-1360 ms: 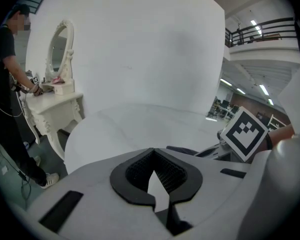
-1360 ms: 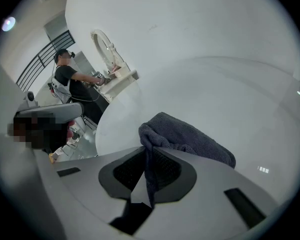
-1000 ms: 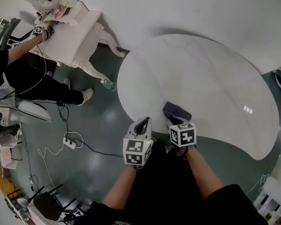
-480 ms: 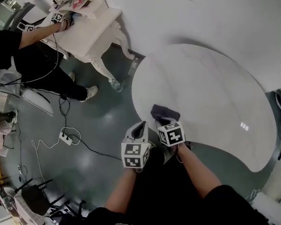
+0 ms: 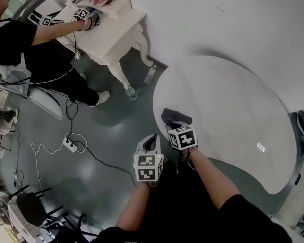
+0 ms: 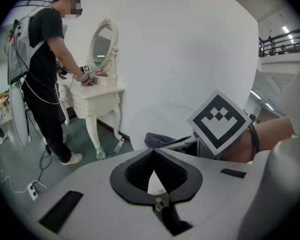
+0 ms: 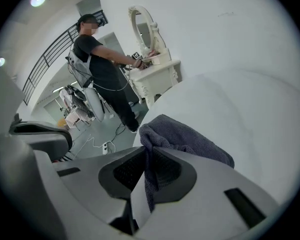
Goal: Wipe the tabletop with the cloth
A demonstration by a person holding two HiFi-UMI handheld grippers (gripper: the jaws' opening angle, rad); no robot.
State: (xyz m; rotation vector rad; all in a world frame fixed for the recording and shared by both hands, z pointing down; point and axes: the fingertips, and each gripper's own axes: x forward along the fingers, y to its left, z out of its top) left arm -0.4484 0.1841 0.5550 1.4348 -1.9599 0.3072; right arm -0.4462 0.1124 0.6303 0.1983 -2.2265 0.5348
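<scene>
the right hand-held gripper (image 7: 147, 170) is clamped on the cloth (image 7: 187, 141). a fold of the dark grey-blue towelling runs down between its two black pads, and the rest bunches out past the tips. in the head view the right hand-held gripper (image 5: 175, 126) points at the near-left rim of the surface (image 5: 233, 105). the cloth (image 5: 175, 117) lies just ahead of it, resting on the white top close to that rim.

the left hand-held gripper (image 6: 151, 170) has its jaws together at the tips with nothing between them; only a small pale wedge shows through the gap behind the pads. in the head view the left hand-held gripper (image 5: 151, 142) hangs just beside the right one, off the edge of the surface and over the dark green floor (image 5: 106, 130).

the surface is white with a rounded outline and stands against a white wall. past its far-left edge, two clear bottles (image 5: 150, 75) are on the floor near the curved legs of a white carved vanity (image 5: 116, 27). a person (image 5: 35, 49) in black stands at the vanity with both hands on its top, in front of an oval mirror (image 6: 102, 44). a white power strip (image 5: 70, 145) with a trailing cable lies on the floor to the left, well apart from both hand-held grippers.
</scene>
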